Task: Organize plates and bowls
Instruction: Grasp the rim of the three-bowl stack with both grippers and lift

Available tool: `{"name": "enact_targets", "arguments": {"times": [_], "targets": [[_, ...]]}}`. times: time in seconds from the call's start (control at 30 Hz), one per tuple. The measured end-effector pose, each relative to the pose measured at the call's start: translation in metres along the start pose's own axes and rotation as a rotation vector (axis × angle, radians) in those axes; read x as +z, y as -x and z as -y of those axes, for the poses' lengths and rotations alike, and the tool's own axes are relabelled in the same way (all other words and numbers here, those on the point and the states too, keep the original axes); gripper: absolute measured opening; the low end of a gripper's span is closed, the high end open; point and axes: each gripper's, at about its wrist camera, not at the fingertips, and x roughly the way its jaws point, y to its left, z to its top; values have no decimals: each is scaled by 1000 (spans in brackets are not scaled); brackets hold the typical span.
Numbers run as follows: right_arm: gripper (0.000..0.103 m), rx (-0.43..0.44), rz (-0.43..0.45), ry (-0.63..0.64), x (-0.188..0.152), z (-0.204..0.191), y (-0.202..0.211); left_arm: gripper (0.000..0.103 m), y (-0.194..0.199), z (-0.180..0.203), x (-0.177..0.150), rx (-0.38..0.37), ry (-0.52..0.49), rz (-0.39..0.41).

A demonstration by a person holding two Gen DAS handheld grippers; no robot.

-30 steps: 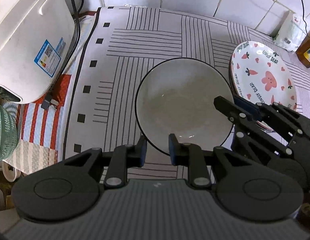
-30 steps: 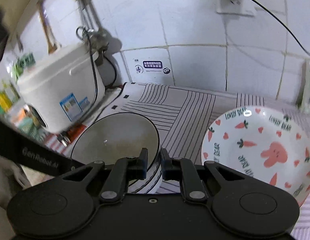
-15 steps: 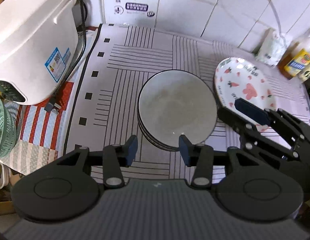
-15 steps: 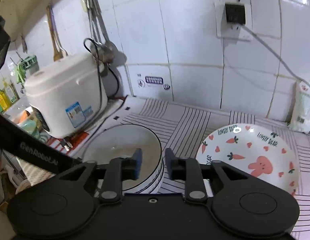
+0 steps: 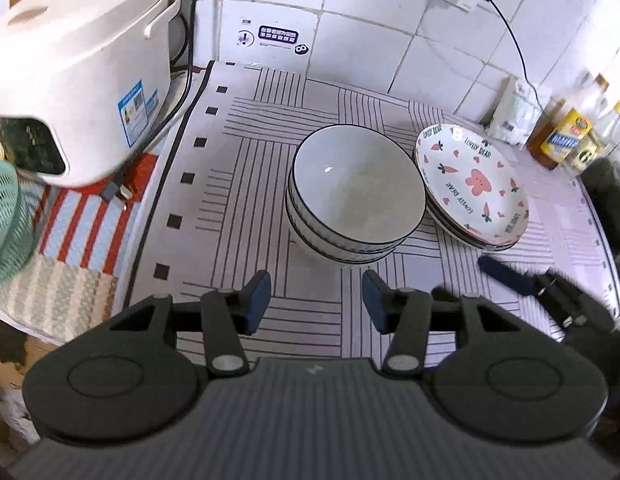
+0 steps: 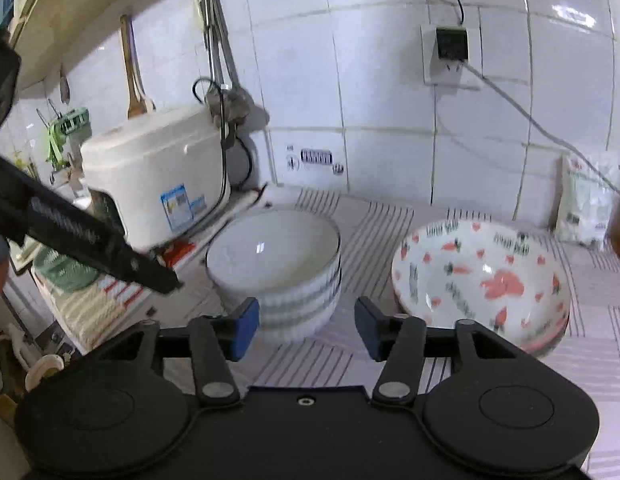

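Hovering short of stacked bowls (image 5: 356,196), both claws just spread, empty, mat edge (image 5: 165,184) clear

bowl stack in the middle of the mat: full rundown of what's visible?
The bowl stack is a nest of about three round bowls, glossy and ceramic-looking, pale grey-white inside with a thin dark rim line and dark banding on the outer walls. The top bowl is empty and upright. The stack stands on the striped mat, right beside the carrot-print plates, rims close or touching. Neither gripper touches it; both are open, with nothing between the jaws.
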Motion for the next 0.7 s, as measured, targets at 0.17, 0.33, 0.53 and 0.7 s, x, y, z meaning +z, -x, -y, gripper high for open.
{"name": "enact_targets", "arguments": {"times": [0.17,0.33,0.53,0.7], "targets": [[85,-24,-40,42,-30,-6,-23,66,2,-13,-2,-70,73,23],[95,45,-17,-12,-40,-3,-46,76,0,-18,13,-97,91,63],[98,1,-38,-63,-30,-4,-91,85,-44,-29,39,-175,145,27],[100,25,-17,-26,-26,-10,-114,83,-87,-31,52,-156,122,-59]]}}
